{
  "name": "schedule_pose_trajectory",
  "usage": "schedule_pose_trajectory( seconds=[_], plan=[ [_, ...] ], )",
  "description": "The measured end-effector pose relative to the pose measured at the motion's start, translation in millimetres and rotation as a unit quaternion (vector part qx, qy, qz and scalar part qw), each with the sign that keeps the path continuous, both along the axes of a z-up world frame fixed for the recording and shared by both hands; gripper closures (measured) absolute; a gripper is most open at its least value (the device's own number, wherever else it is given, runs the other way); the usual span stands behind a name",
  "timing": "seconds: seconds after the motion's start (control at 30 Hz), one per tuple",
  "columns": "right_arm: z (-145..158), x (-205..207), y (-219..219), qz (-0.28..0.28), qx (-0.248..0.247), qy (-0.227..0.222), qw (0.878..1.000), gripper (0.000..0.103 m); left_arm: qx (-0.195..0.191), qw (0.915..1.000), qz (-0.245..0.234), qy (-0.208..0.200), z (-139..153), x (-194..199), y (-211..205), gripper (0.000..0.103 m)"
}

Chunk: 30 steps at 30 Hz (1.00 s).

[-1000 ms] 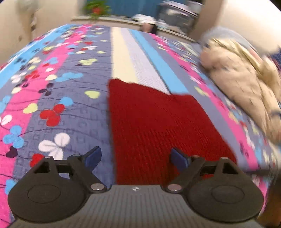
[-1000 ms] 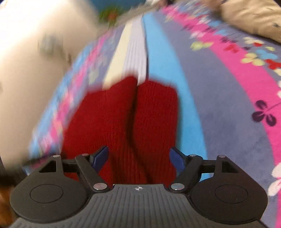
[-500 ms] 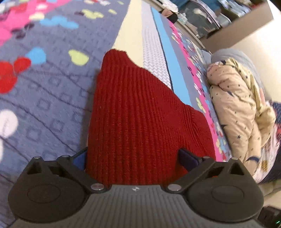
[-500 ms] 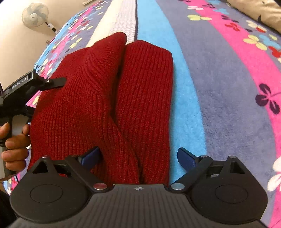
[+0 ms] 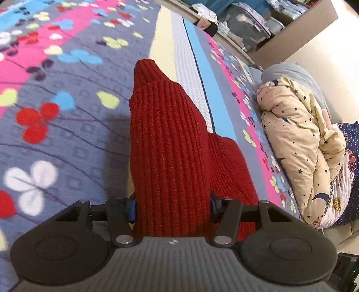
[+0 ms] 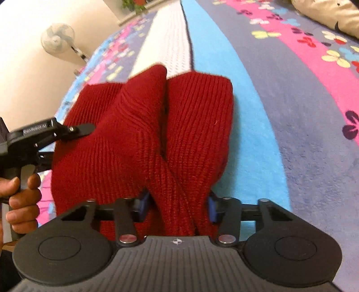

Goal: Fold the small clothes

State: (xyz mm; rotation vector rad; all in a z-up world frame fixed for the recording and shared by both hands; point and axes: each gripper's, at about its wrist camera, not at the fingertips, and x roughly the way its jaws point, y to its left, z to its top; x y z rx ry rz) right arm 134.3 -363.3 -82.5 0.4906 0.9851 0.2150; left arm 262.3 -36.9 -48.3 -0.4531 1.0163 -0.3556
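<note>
While the red knit garment (image 5: 170, 157) lay bunched on the flower-patterned bedspread (image 5: 67, 139), both grippers had it pinched at its near edge. Low in the left wrist view, the left gripper (image 5: 172, 207) had its blue pads (image 5: 132, 207) pressed against either side of a raised ridge of ribbed knit, clamped on the cloth. That ridge ran from the bottom centre of the frame up to a narrow tip near the upper middle, and a lower fold of the same red knit spread out to its right. Along the right edge of that frame sat a cream star-printed quilt (image 5: 300, 143), rolled up and apart from the garment, with a grey pillow (image 5: 296, 74) behind it. Shelving with boxes (image 5: 246, 20) filled the upper right corner.

Low in the right wrist view, the right gripper (image 6: 178, 207) was likewise closed on the knit, its blue pads (image 6: 212, 209) squeezing two red folds that crossed just ahead of them. The garment (image 6: 143, 134) filled the centre of that frame, lying partly over the bedspread's light blue stripe (image 6: 251, 125). At the left edge, the left gripper's black body (image 6: 36, 137) reached in to the garment's side, held by the person's left hand (image 6: 22, 202). A white fan (image 6: 57, 38) stood in the upper left against the wall.
</note>
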Motion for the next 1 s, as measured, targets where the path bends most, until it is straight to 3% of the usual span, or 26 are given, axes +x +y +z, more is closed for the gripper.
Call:
schedule_pose_trajectory(
  seconds=[0.23,0.4,0.47,0.57,0.63,0.73,0.8,0.87,0.9,1.0],
  plan=[
    [13.9,-17.1,51.1,0.082,0.035,-0.039,0.995,0.066,0.048,0.9988,0.002,-0.01,41.8,-21.5,73.6,0.042],
    [19.6,-33.1,109.1,0.133,0.037,-0.057,0.989,0.068,0.079,0.9965,0.018,0.02,39.4,-25.9,128.3,0.034],
    [18.0,-34.7,123.3,0.132,0.025,-0.054,0.989,0.068,0.104,0.9928,0.047,0.037,37.2,-28.5,146.9,0.036],
    [14.1,-33.1,127.4,0.112,0.019,-0.041,0.993,0.068,0.129,0.9883,0.079,-0.017,57.0,-55.5,168.9,0.031],
    [16.5,-35.4,125.4,0.102,0.008,-0.041,0.994,0.068,0.135,0.9873,0.07,-0.046,66.9,-78.0,174.3,0.031],
    [15.8,-36.0,131.7,0.1,0.002,-0.038,0.994,0.068,0.15,0.9856,0.014,-0.076,63.8,-114.4,164.1,0.033],
    [16.2,-38.4,137.1,0.103,-0.006,-0.041,0.994,0.068,0.153,0.9842,-0.029,-0.084,45.3,-135.3,149.4,0.039],
    [15.1,-36.9,137.5,0.097,-0.005,-0.036,0.995,0.067,0.182,0.9774,-0.063,-0.087,16.8,-146.3,135.4,0.035],
    [12.1,-35.1,138.4,0.094,-0.007,-0.033,0.995,0.065,0.206,0.9735,-0.068,-0.073,9.2,-145.7,127.8,0.034],
    [9.0,-37.2,141.4,0.082,-0.007,-0.016,0.996,0.051,0.178,0.9801,-0.051,-0.073,19.4,-149.6,135.9,0.037]
  ],
)
